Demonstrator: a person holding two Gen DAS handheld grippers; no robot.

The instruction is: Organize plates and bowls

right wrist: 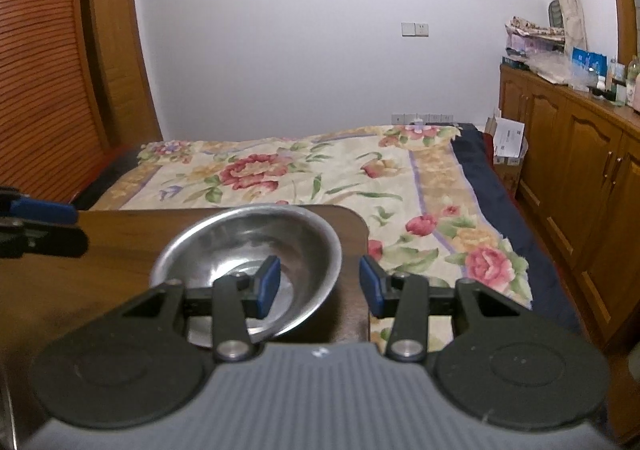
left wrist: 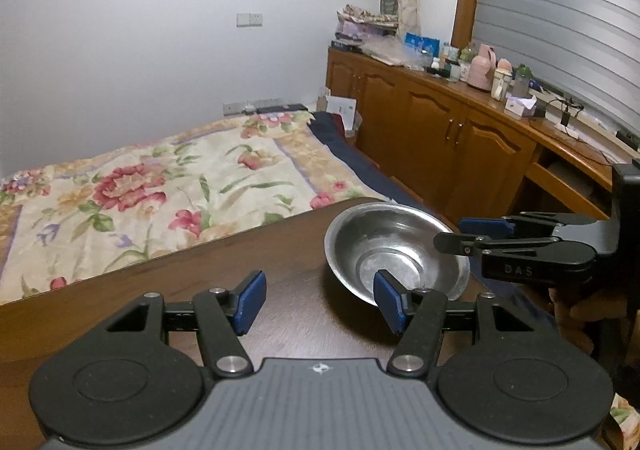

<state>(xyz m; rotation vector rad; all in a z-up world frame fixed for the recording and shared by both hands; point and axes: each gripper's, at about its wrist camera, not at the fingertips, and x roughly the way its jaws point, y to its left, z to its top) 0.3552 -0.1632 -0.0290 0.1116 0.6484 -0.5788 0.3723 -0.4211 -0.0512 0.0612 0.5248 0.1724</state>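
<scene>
Right tool [right wrist: 319, 286] spread astride steel bowl [right wrist: 256, 246] rim, wooden table [right wrist: 120, 234]

Left gripper [left wrist: 320, 300] is level, its blue-padded fingers [left wrist: 251, 302] spread wide apart with nothing between them. Right gripper [right wrist: 320, 284] is likewise level and spread wide, its fingers [right wrist: 269, 286] empty, just to the right

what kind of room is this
Most likely a bedroom at home: a bed with a floral bedspread fills the middle, wooden cabinets cluttered with bottles line the wall, and the metal bowl sits on a small wooden table.
</scene>
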